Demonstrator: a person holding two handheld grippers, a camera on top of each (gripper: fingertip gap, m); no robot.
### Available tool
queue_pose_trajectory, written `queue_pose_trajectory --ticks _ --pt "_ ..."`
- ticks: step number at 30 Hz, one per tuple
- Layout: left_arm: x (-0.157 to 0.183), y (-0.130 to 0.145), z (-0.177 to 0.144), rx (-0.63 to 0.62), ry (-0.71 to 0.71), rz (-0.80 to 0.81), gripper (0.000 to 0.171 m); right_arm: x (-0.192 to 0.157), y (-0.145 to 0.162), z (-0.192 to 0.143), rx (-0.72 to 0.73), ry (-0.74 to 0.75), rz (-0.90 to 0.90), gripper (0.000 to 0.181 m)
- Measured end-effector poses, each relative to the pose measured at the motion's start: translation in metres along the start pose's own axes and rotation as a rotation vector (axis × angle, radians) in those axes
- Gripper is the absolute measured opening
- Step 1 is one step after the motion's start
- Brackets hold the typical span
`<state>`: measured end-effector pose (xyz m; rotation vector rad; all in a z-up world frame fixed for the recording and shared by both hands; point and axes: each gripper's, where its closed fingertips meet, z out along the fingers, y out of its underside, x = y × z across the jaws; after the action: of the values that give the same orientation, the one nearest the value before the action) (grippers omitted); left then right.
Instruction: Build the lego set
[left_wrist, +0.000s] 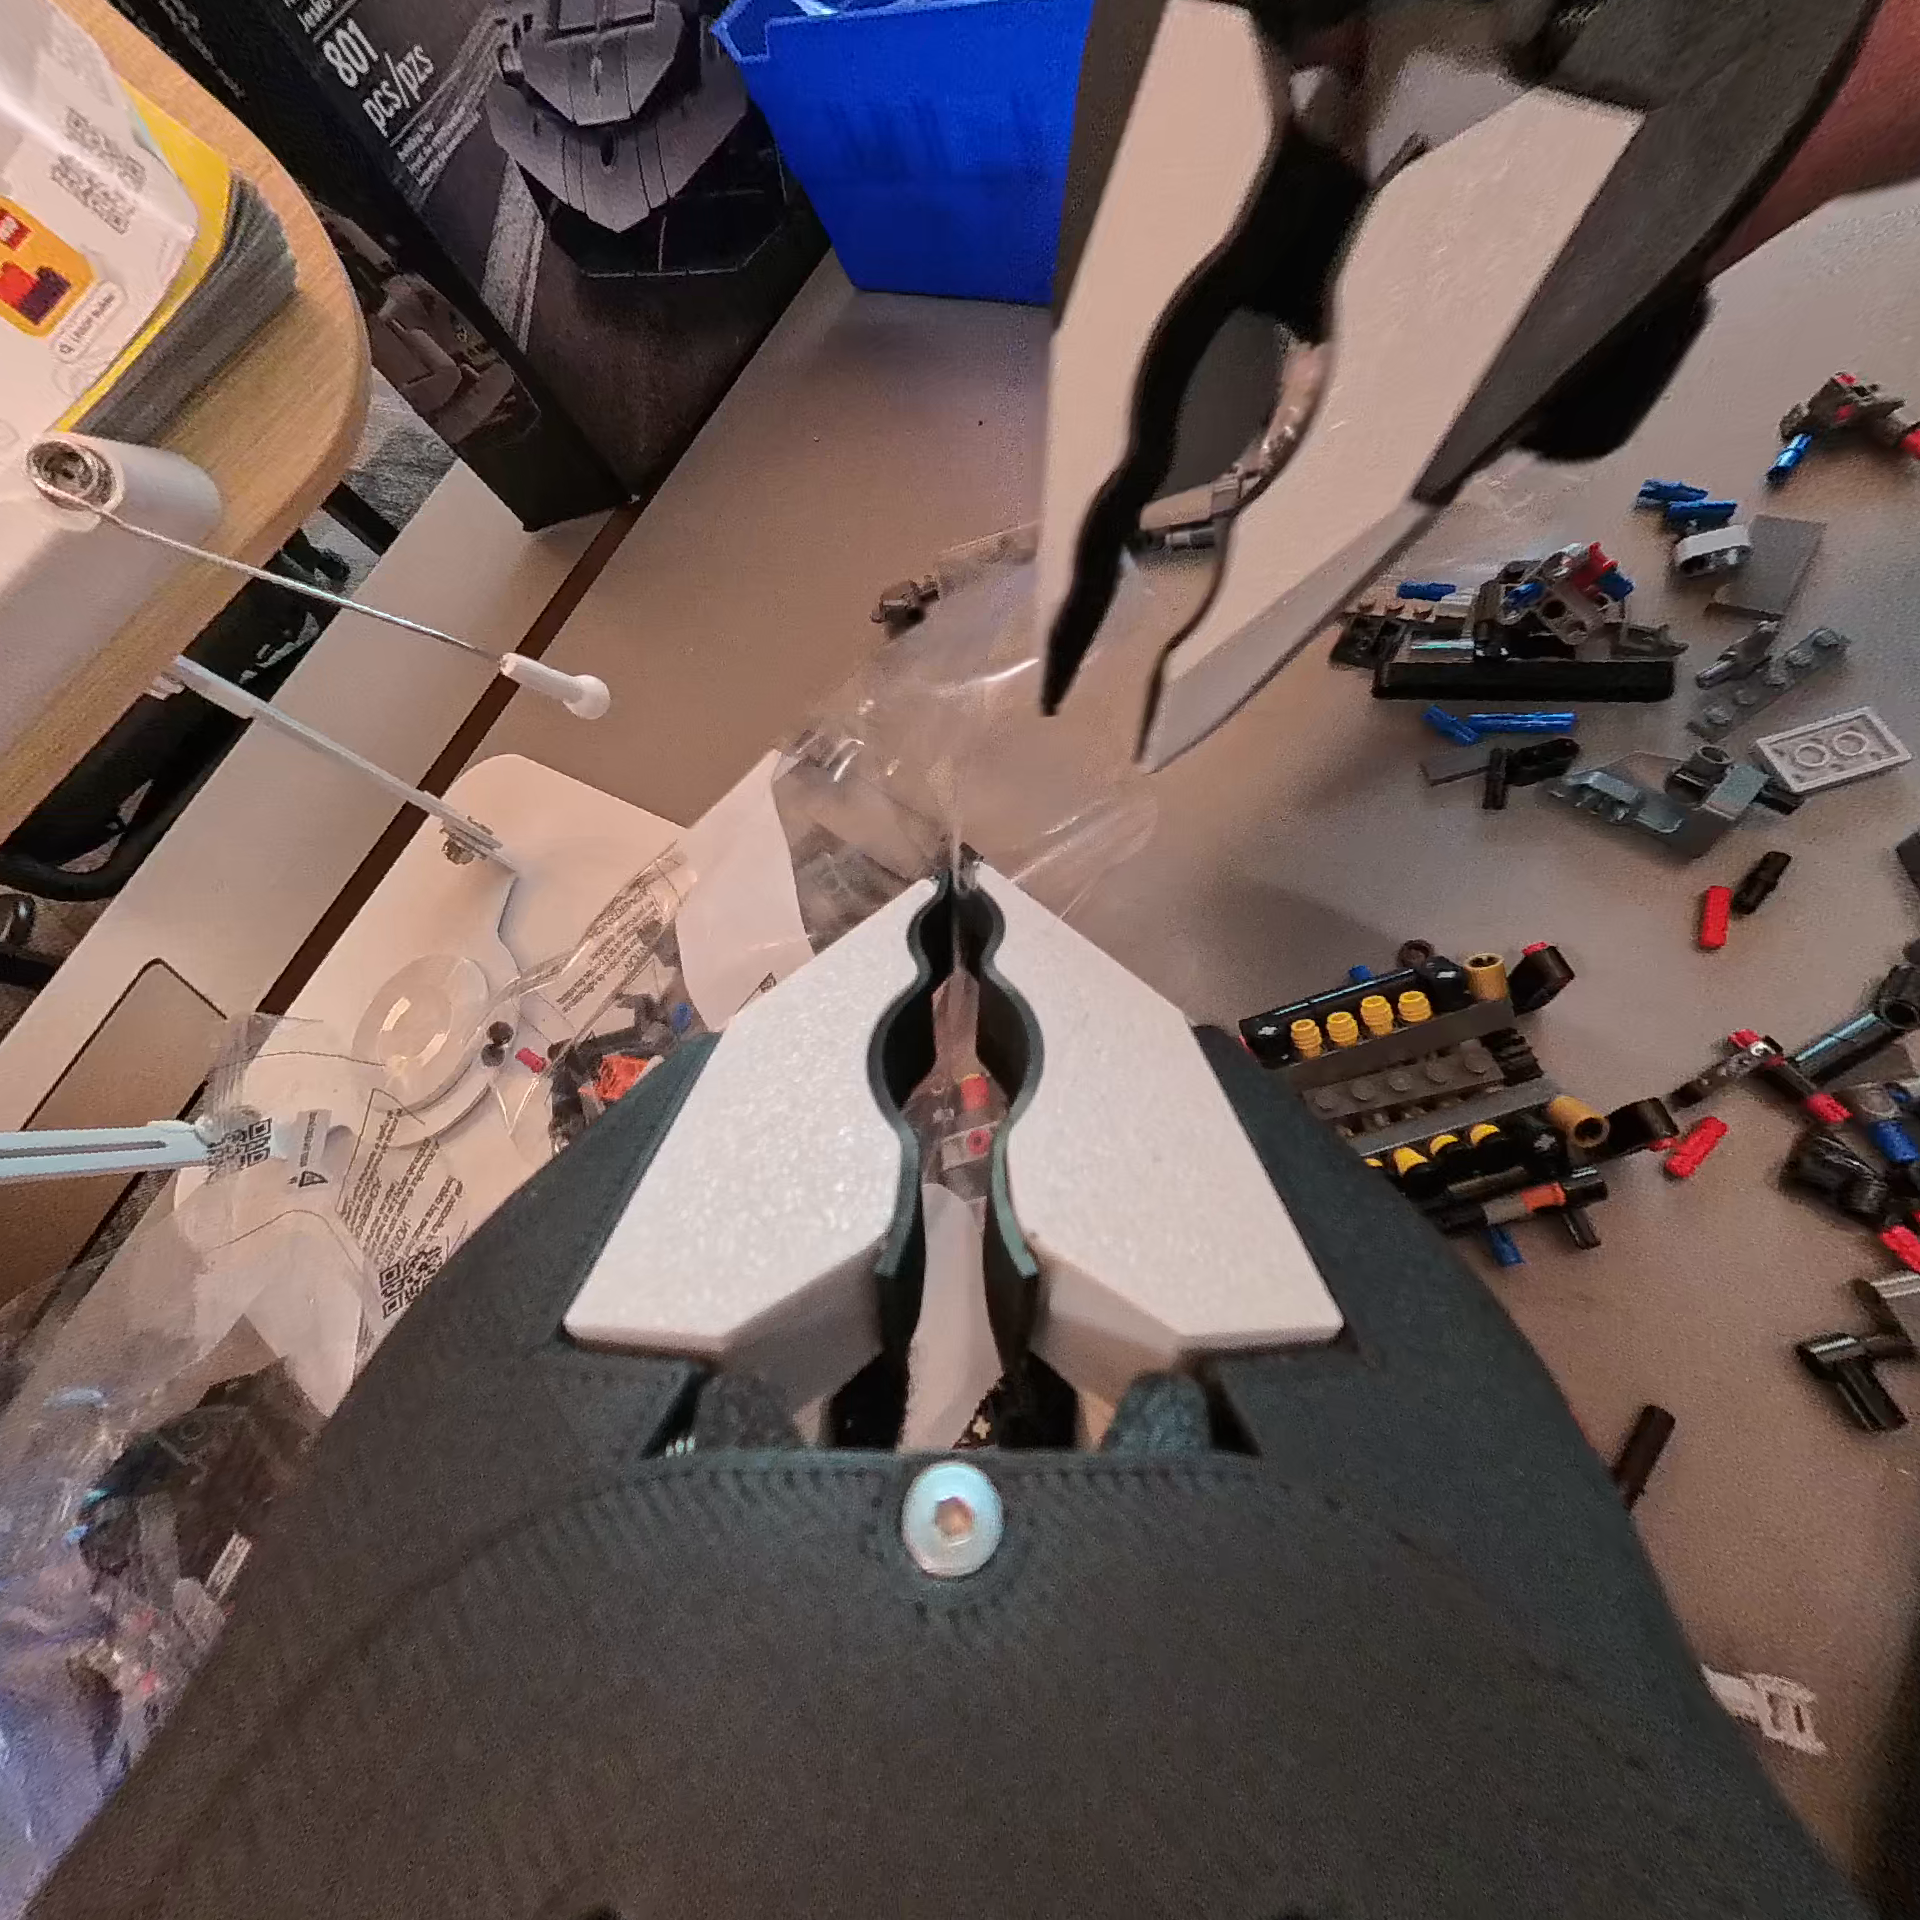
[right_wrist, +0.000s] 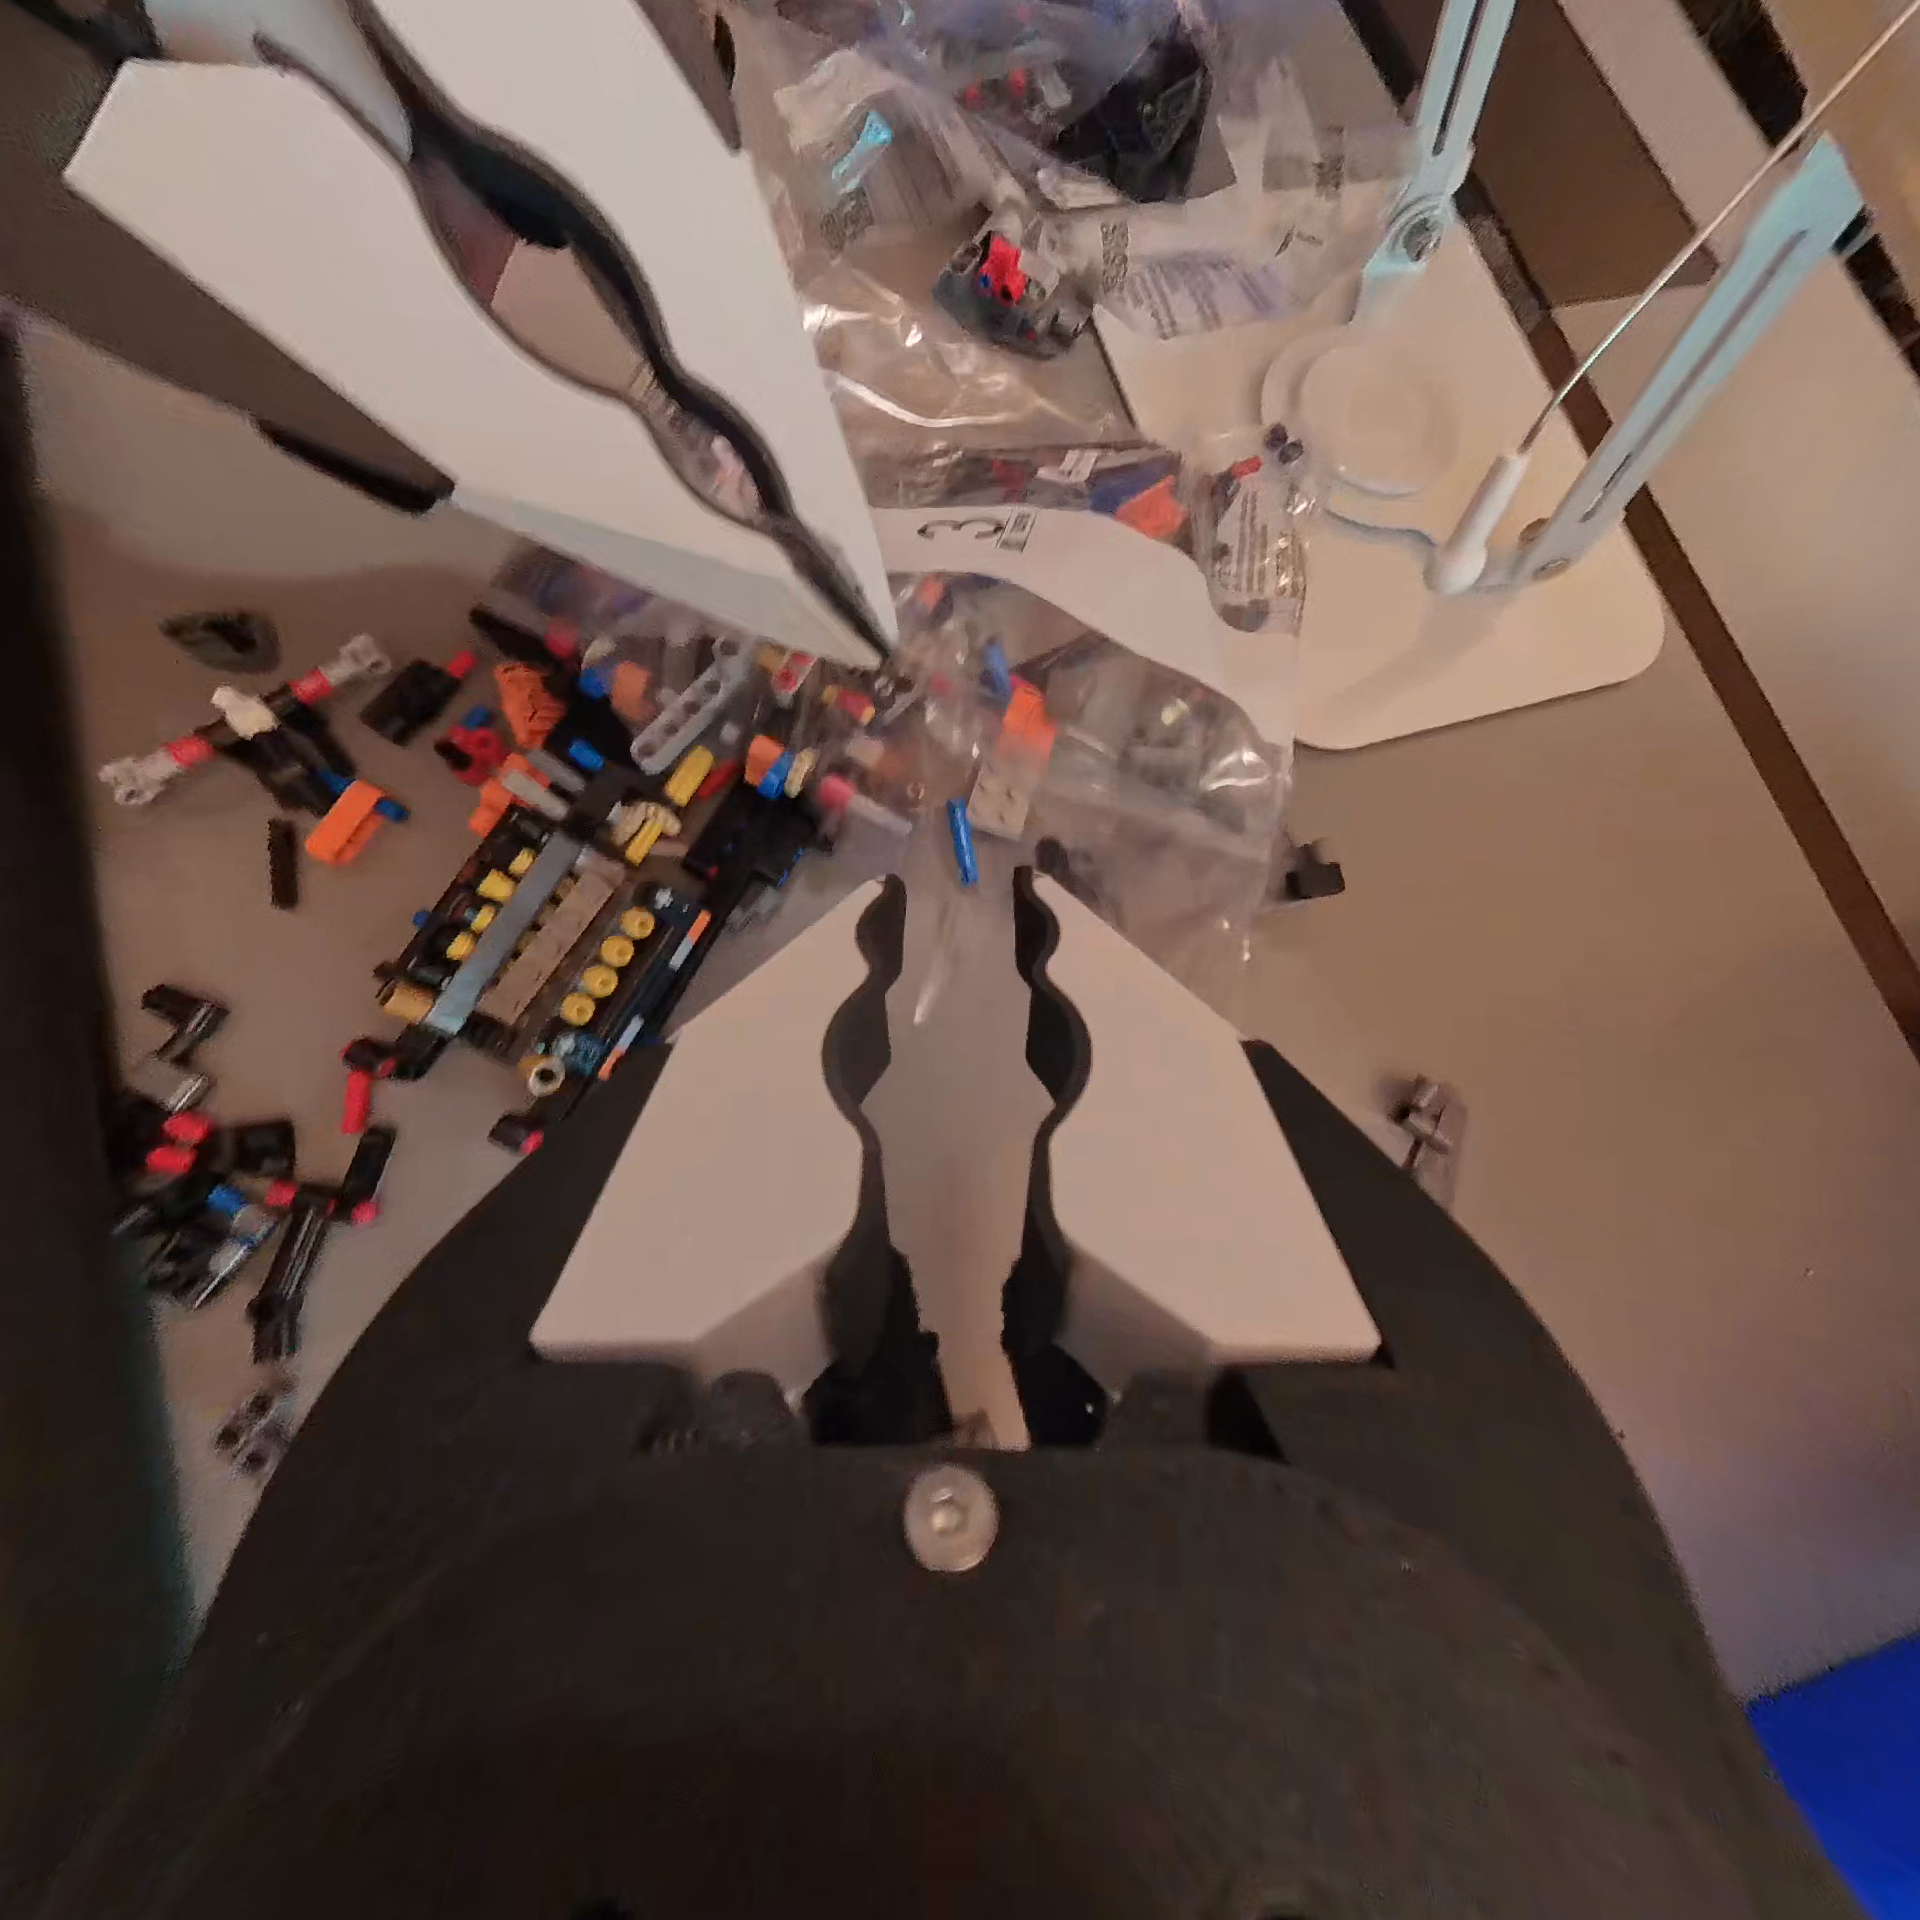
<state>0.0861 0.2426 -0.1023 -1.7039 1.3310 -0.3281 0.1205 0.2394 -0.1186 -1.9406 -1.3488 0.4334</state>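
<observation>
Left gripper (left_wrist: 956, 878) pointing forward and down over the grey table (left_wrist: 1299, 935), fingertips pressed together, pinching the edge of a clear plastic bag (left_wrist: 935, 748) of lego pieces. Same bag (right_wrist: 1091, 748) bulging with small coloured parts in the right wrist view, hanging from that pinch just above the tabletop. Right gripper (right_wrist: 951, 883) angled down toward the bag from the opposite side, fingers parted with a clear gap, grasping nothing, tips just short of the plastic. Seen again from the left wrist view as right gripper (left_wrist: 1101, 717), slanting in from above. Partly built lego assembly (left_wrist: 1423, 1081) with yellow studs lying on the table to the right, loose pieces (left_wrist: 1714, 727) scattered nearby. More sealed bags (right_wrist: 997, 208) beside a white lamp base (right_wrist: 1475, 623).
</observation>
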Motion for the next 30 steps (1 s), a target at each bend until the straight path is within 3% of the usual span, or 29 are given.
queue_pose_trajectory --ticks 6,10,22,30 --pt "0.002 0.001 0.001 -0.005 0.004 0.006 0.0 -0.057 0.045 -0.028 -0.178 -0.324 -0.089 0.016" --pt "0.002 0.0 0.001 -0.005 0.005 0.006 0.0 -0.083 0.074 -0.033 -0.301 -0.463 -0.086 0.017" --pt "0.003 0.001 0.002 -0.009 0.009 0.01 0.0 -0.105 0.117 -0.038 -0.511 -0.566 -0.074 0.022" --pt "0.004 0.001 0.003 -0.011 0.013 0.011 0.0 -0.109 0.112 -0.037 -0.485 -0.604 -0.067 0.013"
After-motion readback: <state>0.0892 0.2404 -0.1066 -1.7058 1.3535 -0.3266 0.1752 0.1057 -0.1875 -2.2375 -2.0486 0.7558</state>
